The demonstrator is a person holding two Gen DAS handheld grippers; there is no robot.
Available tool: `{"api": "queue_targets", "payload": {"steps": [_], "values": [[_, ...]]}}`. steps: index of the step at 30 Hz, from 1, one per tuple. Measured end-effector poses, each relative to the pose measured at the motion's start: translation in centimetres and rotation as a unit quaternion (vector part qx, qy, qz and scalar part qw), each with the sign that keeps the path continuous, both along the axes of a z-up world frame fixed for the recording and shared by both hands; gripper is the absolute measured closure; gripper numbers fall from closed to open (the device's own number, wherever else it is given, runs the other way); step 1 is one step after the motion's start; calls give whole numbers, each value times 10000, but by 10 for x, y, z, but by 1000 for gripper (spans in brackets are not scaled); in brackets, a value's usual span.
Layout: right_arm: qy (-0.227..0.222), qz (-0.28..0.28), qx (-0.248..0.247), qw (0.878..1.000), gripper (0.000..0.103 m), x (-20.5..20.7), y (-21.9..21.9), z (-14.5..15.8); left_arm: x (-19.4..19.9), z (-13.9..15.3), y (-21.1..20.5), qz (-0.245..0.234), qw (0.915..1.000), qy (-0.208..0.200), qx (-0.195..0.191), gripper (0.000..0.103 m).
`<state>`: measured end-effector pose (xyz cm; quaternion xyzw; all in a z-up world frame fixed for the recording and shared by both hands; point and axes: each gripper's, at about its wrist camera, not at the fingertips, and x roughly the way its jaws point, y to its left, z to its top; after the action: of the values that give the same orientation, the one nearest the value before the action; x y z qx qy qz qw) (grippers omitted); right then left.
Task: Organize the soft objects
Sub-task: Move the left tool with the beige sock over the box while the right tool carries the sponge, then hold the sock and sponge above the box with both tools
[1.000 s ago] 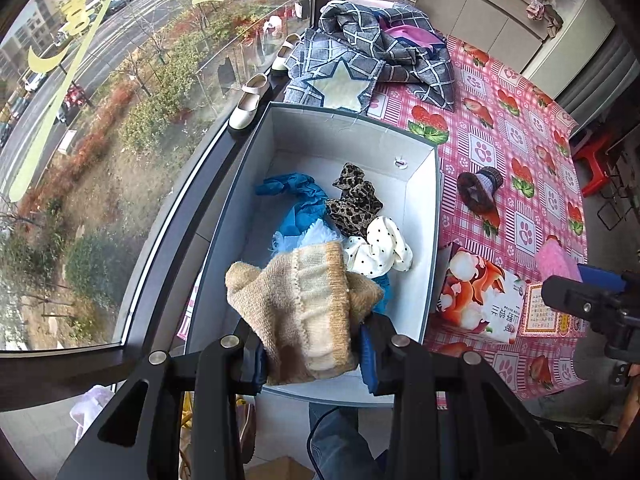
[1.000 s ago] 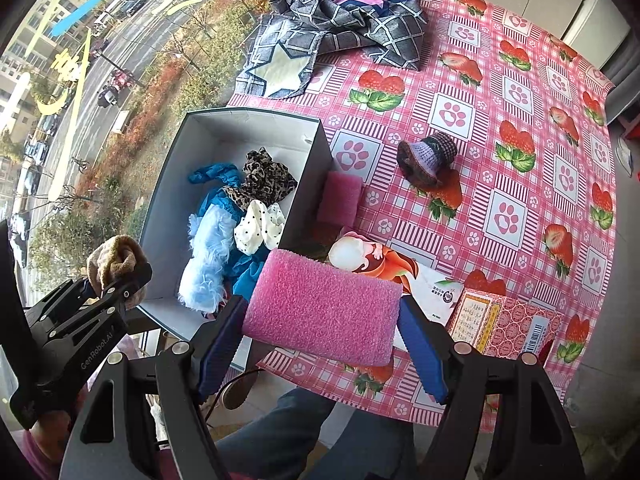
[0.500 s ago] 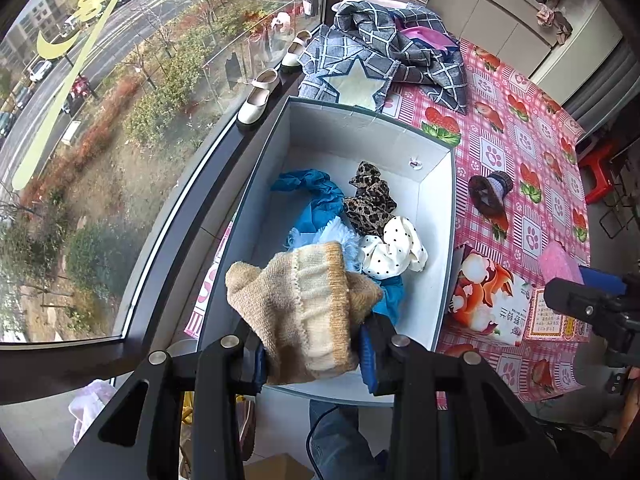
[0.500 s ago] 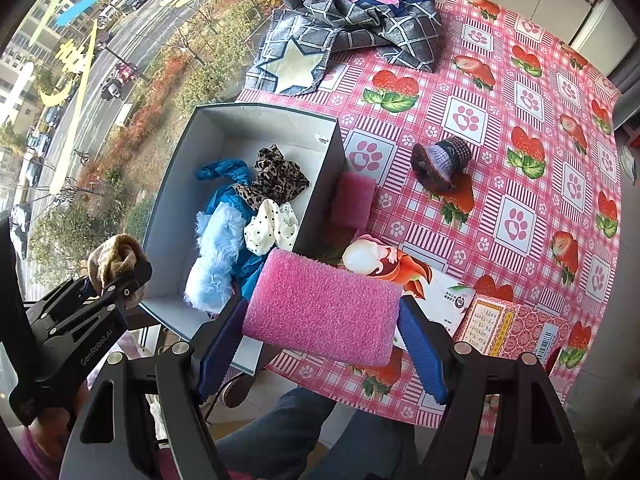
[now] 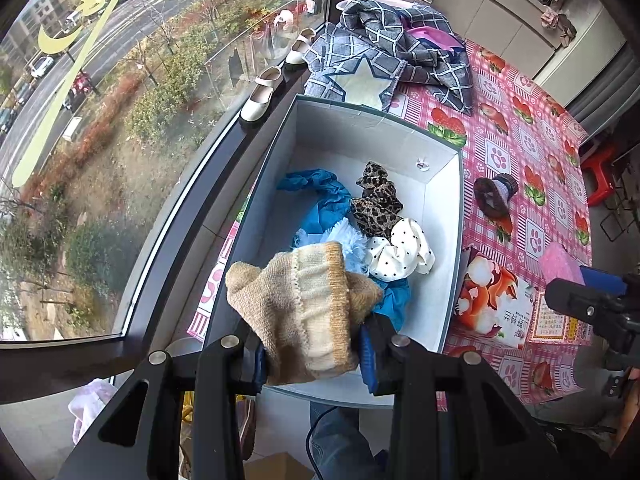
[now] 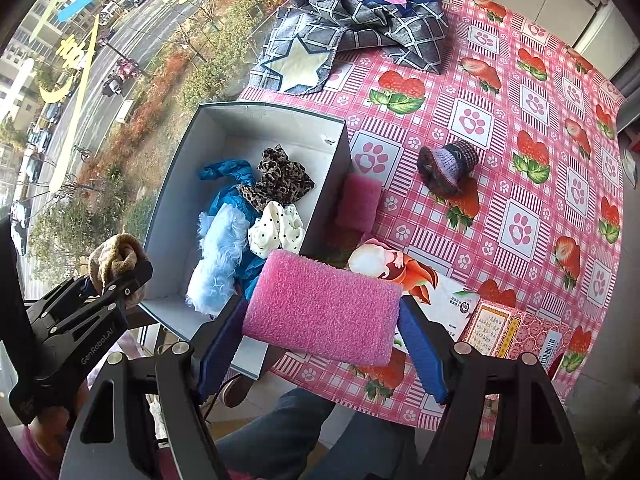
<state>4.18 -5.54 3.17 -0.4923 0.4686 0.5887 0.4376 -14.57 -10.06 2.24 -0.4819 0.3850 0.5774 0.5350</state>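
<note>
Compared with a second ago, very little has moved: in both views the box and the table have slid a little in the frame, so the two hands seem to have drifted slightly, and the grips look the same.

Nearest in the left wrist view, the left gripper (image 5: 312, 354) is clenched on a beige knitted sock (image 5: 304, 304), which bulges up between the blue pads. It hangs above the near end of the grey box (image 5: 454, 280). Nearest in the right wrist view, the right gripper (image 6: 320, 344) grasps a pink sponge (image 6: 324, 306) by its two short ends, with the jaws wide. It hovers over the near corner of the box and the table edge.

Inside the box lie already a blue cloth (image 5: 320, 200), a light blue fluffy piece (image 6: 218, 260), a leopard scrunchie (image 5: 376, 204) and a white dotted scrunchie (image 5: 404, 250).

Outside, a second pink sponge (image 6: 358, 202) leans against the right wall of the box, and a knitted purple piece (image 6: 448, 168) lies further away on the strawberry tablecloth (image 6: 520, 120). At the far end is a checked grey cloth (image 6: 360, 20).

Because nothing has been let go, I judge that both things are only carried to the box; the dropping is not yet done, and at least two soft objects wait outside.
</note>
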Motion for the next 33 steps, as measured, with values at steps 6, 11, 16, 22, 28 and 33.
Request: {"api": "queue_targets", "payload": {"steps": [6,11,16,22,28,33], "values": [[-3,9,-13,10000,27,-1,2,-1,-1,-1,1,7,10000,-1,-16,65],[-5,20,-19,10000,27,-3,3,-2,-2,-1,2,6,10000,-1,-21,65],[-8,42,-27,10000,27,-6,6,-3,-2,-1,2,2,10000,1,-20,65],[-13,76,-40,10000,27,-8,8,-4,-4,-2,2,16,10000,-6,-40,65],[-20,121,-70,9999,27,-11,11,-7,-7,-8,6,40,10000,-12,-89,65],[-23,148,-96,9998,27,-11,12,-8,-7,-9,7,44,9999,-16,-114,65]]}}
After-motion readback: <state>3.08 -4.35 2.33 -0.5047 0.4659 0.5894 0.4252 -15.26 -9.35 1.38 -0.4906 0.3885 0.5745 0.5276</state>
